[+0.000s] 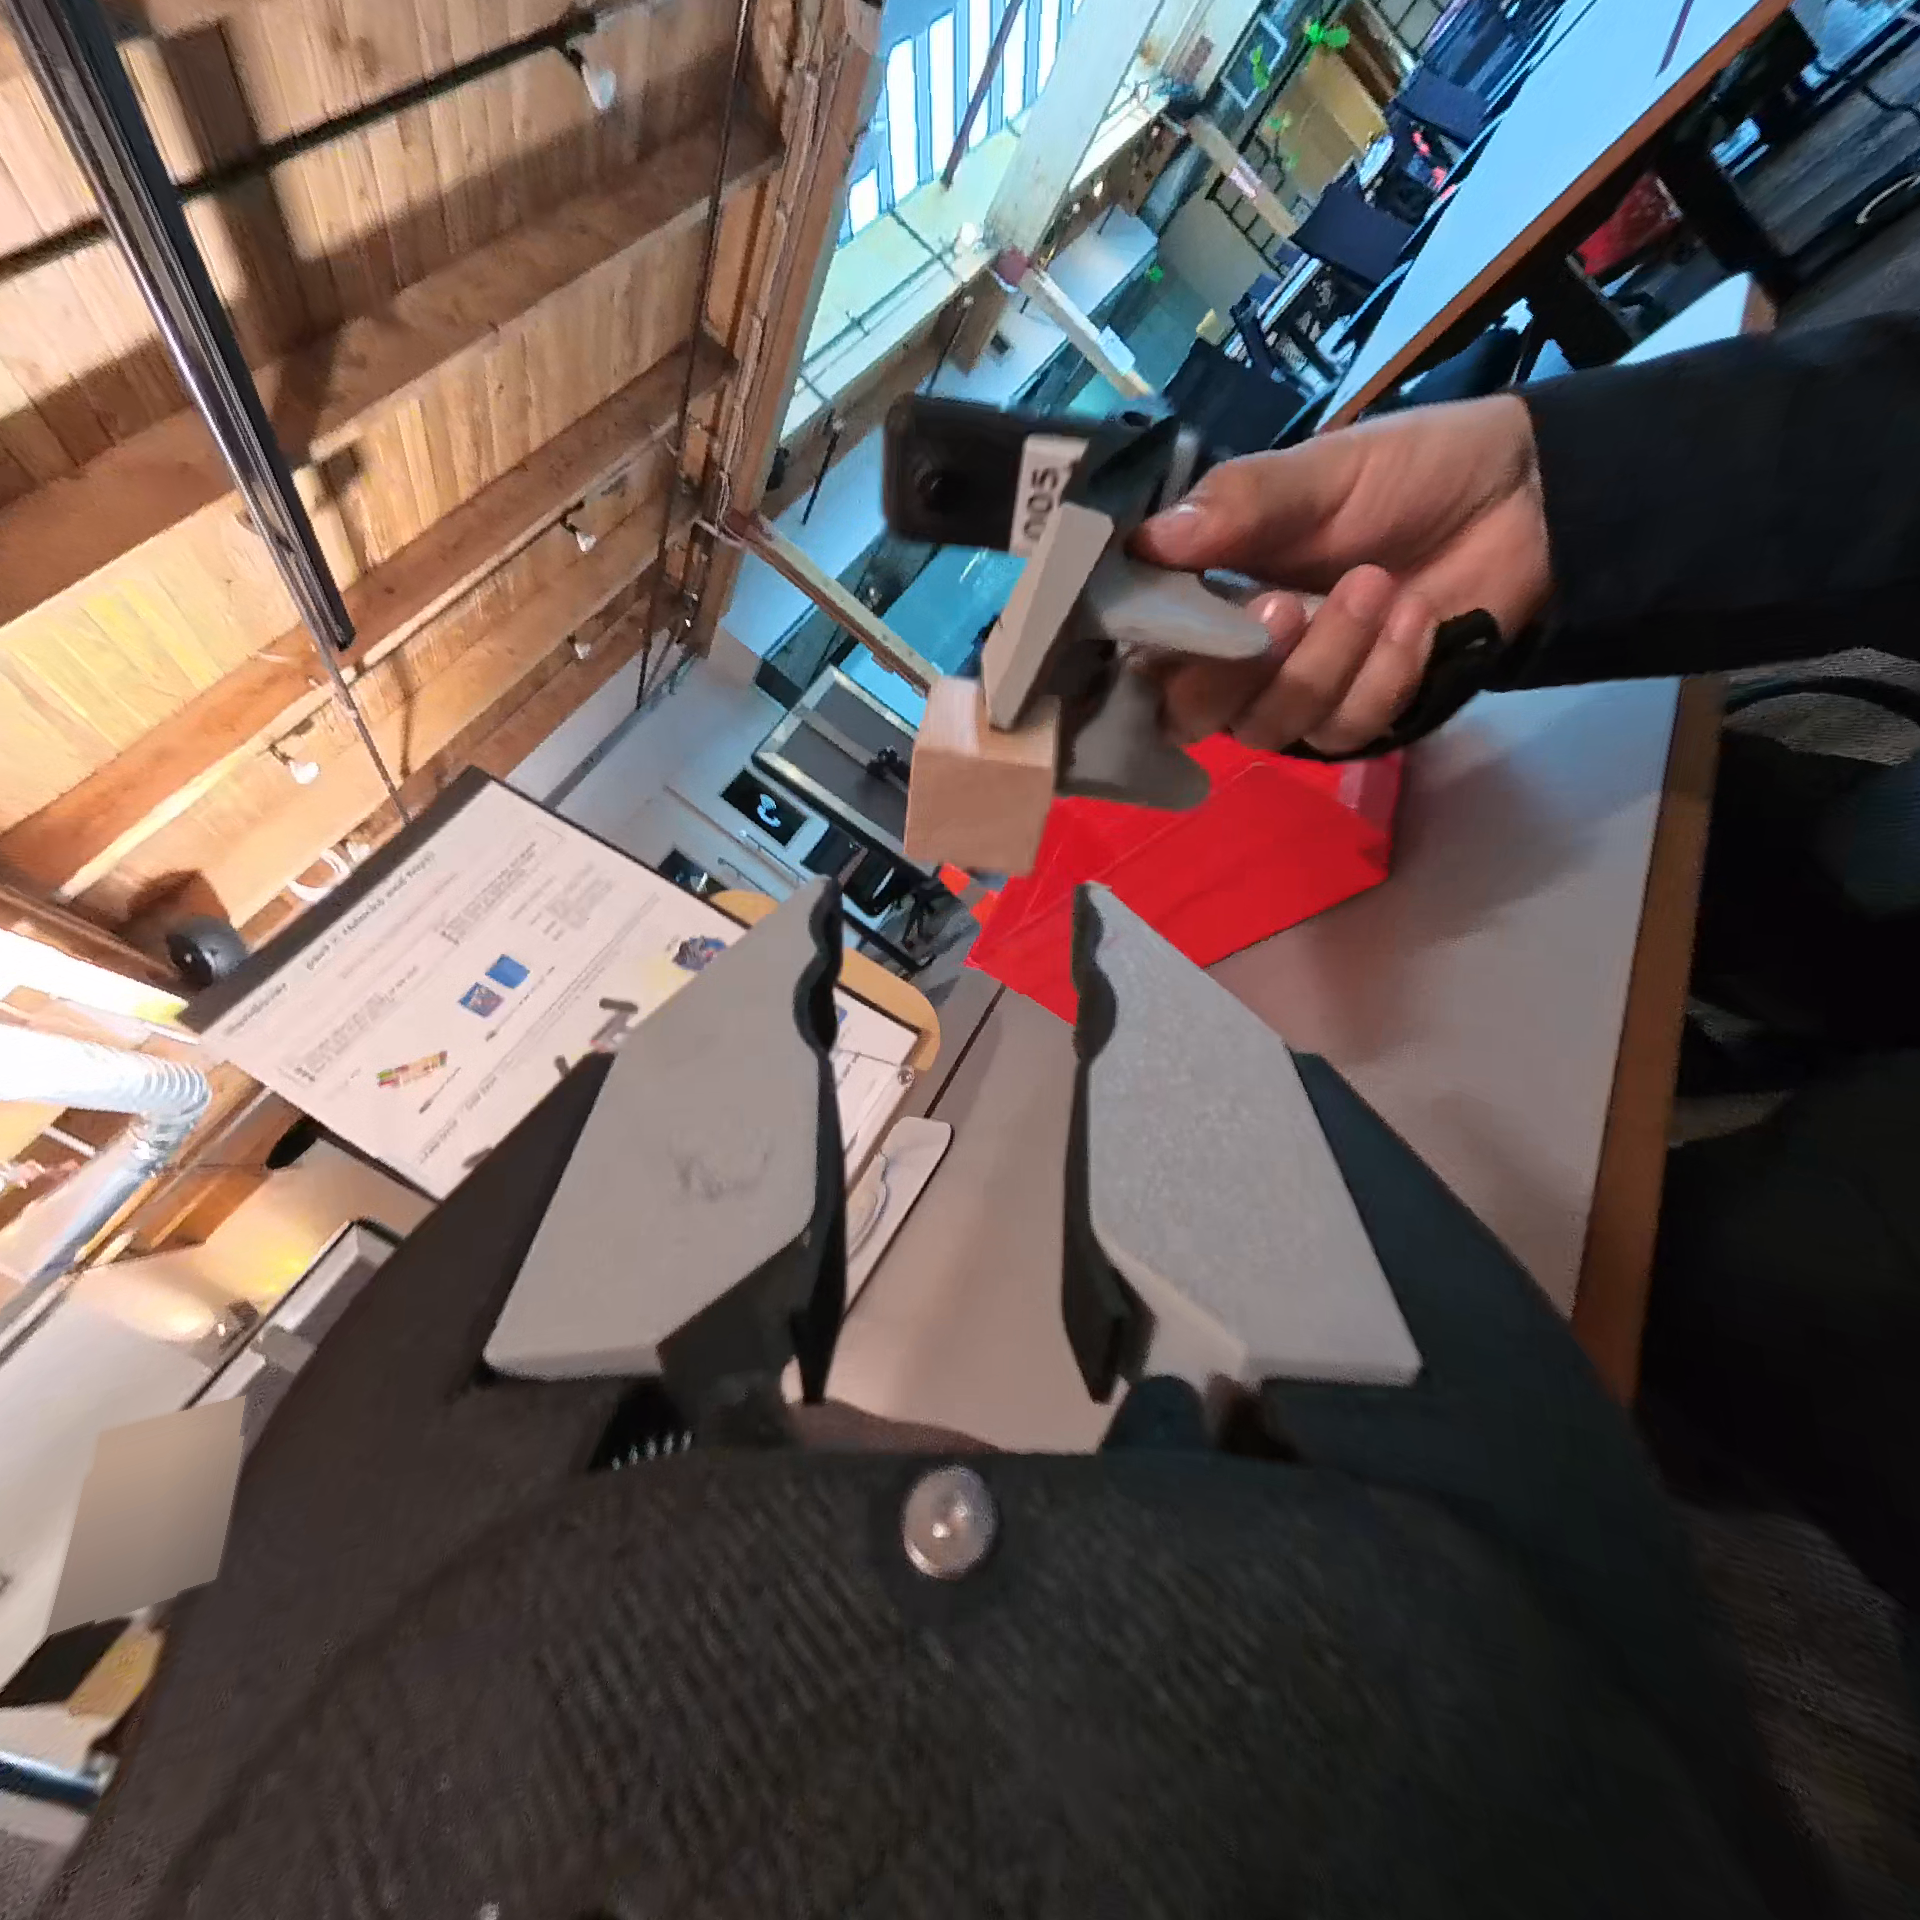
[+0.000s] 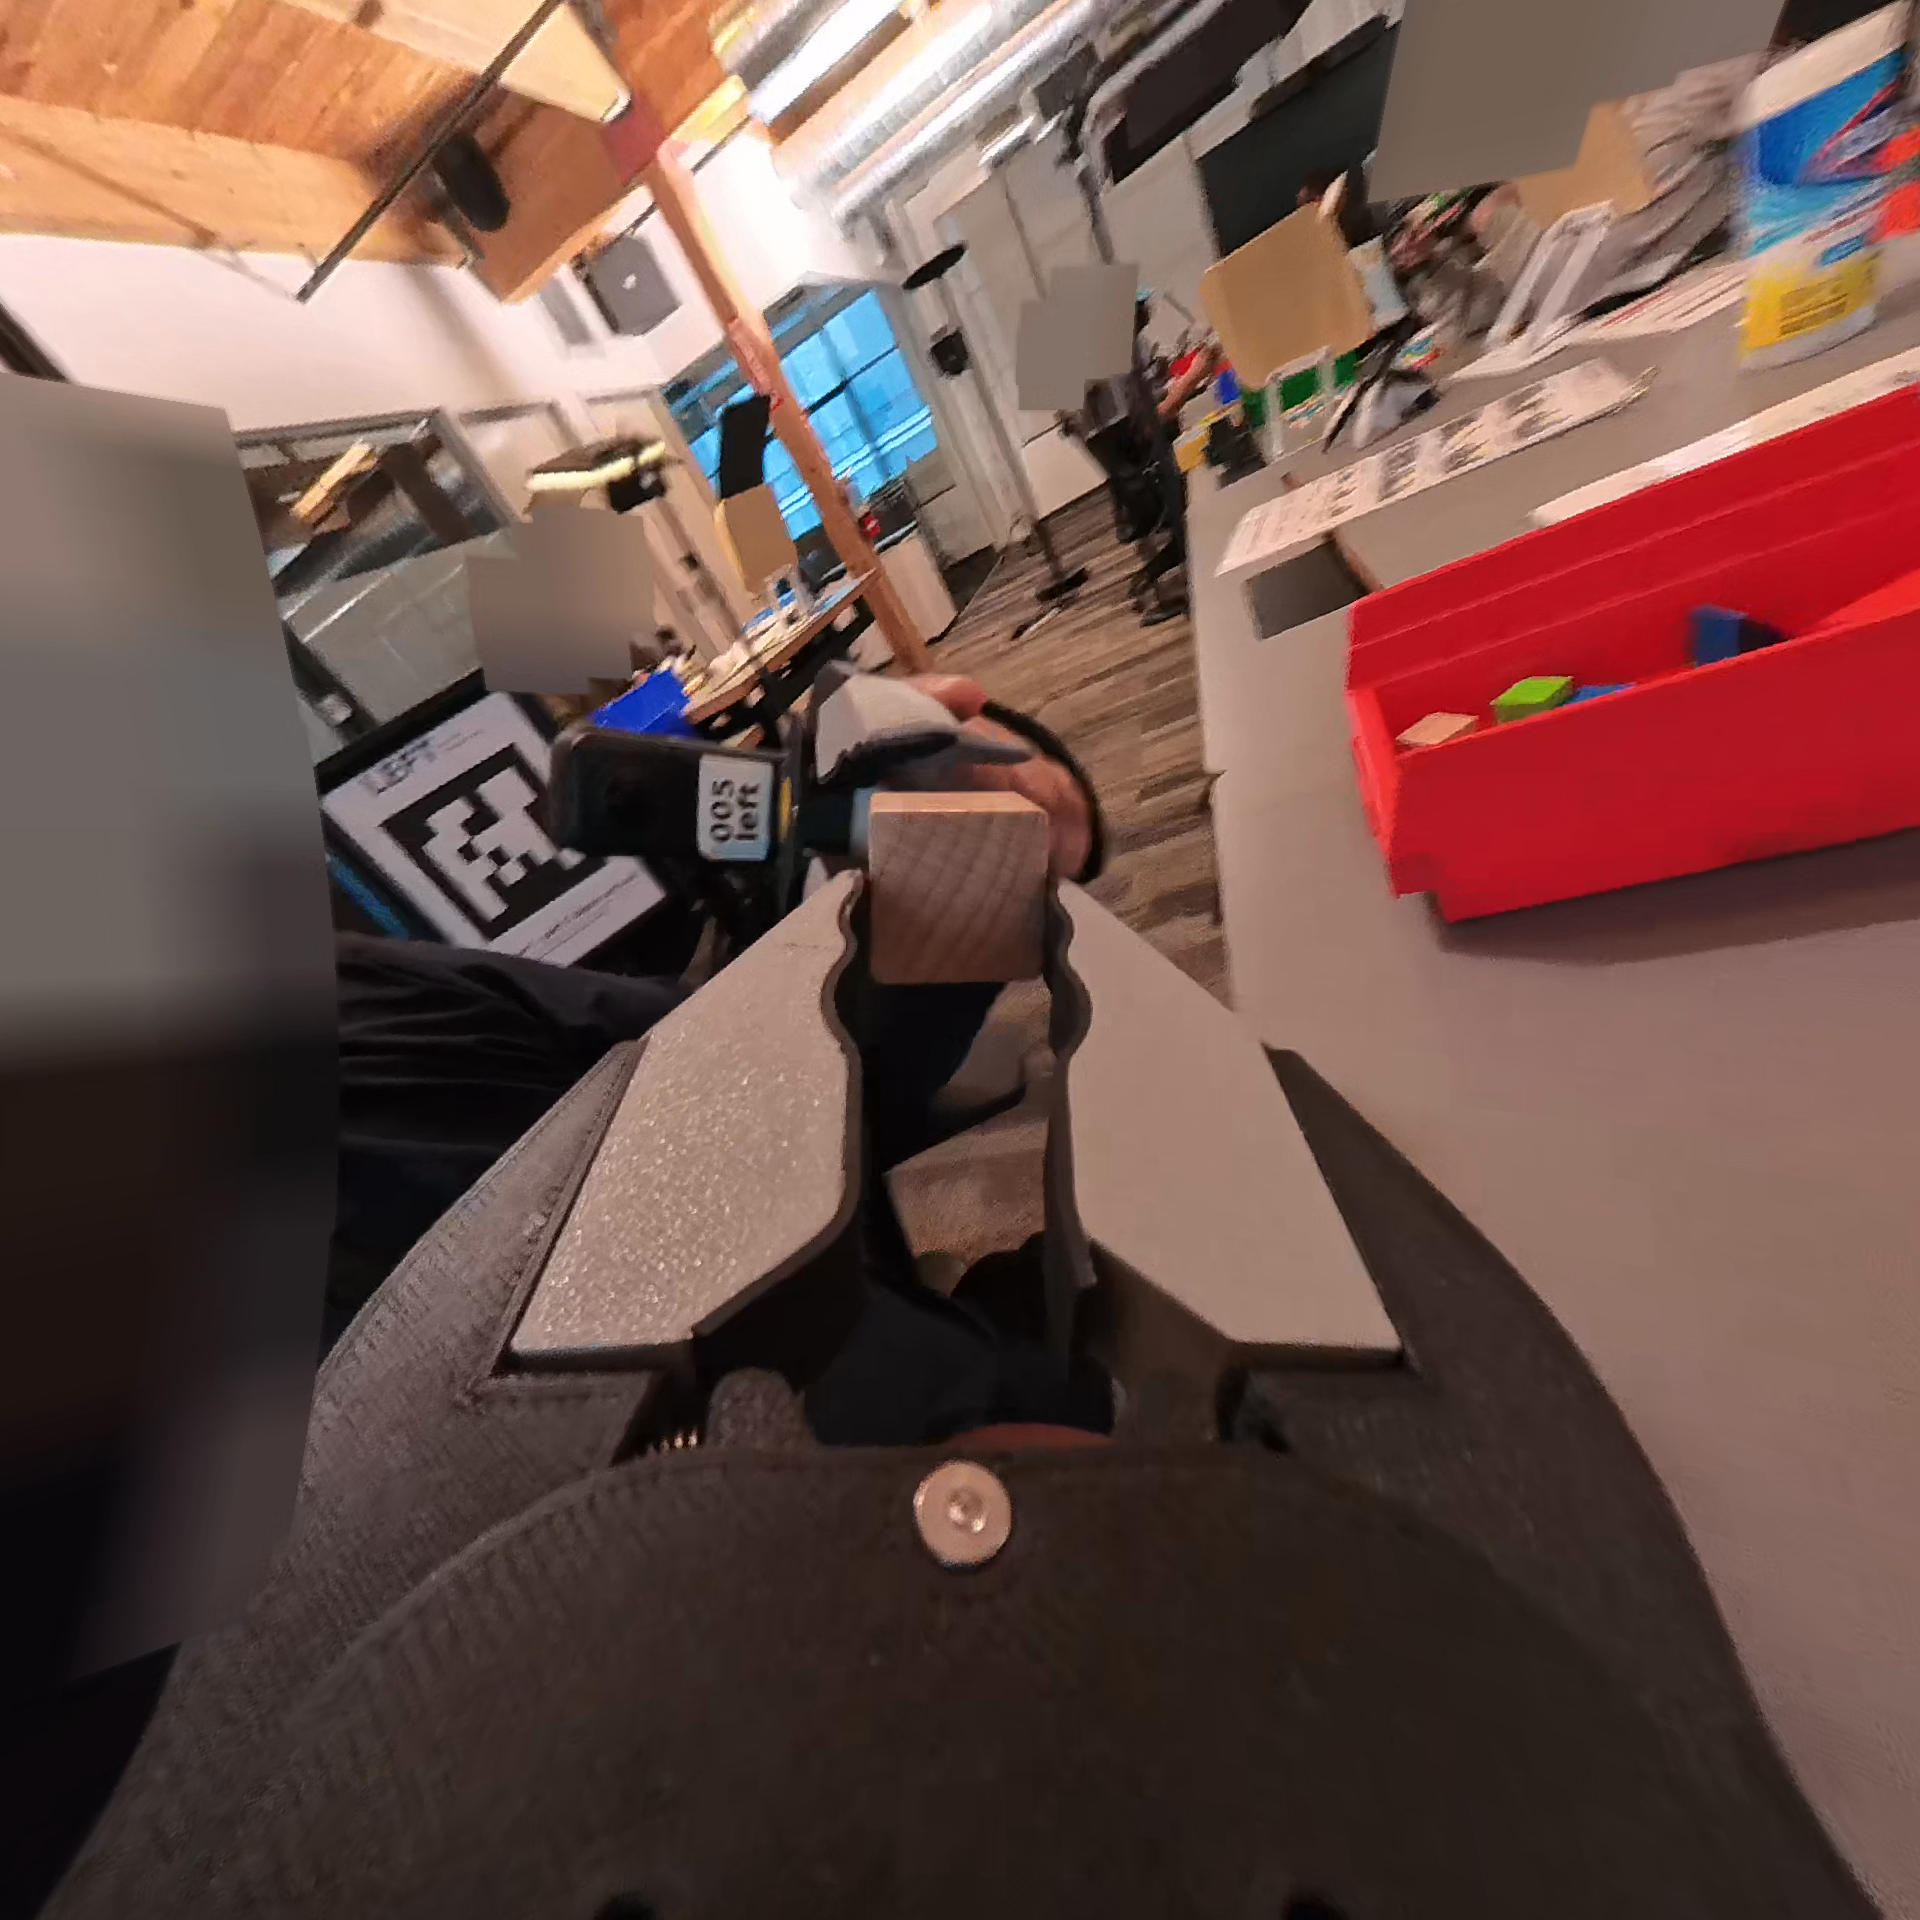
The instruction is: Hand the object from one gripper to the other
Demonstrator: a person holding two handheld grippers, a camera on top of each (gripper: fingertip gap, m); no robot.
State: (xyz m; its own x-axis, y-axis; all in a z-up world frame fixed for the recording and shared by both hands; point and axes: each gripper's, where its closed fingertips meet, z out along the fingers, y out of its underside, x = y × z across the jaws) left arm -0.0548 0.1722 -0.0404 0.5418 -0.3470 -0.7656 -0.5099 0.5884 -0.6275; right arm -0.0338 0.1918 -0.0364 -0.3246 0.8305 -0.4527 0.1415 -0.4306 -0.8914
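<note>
Above the worktop [image 1: 1455, 1039], the right gripper [image 2: 956, 914] clamped a rigid, light-looking wooden block [image 2: 956, 899]; the left gripper [image 1: 951, 904] gaped empty, facing its free end.

Each gripper [image 1: 951, 914] has two flat grey fingers [image 1: 696, 1143] with wavy black inner edges, set on a black ribbed body with one round silver screw [image 1: 948, 1522]. The other gripper [image 2: 956, 914] looks the same. The hand [image 1: 1351, 561] wears a dark sleeve [image 1: 1714, 499] and a black wrist strap [image 1: 1455, 665].

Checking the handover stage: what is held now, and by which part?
The right gripper pinches the wooden block by two opposite side faces at its fingertips; the left gripper is open and empty.
</note>
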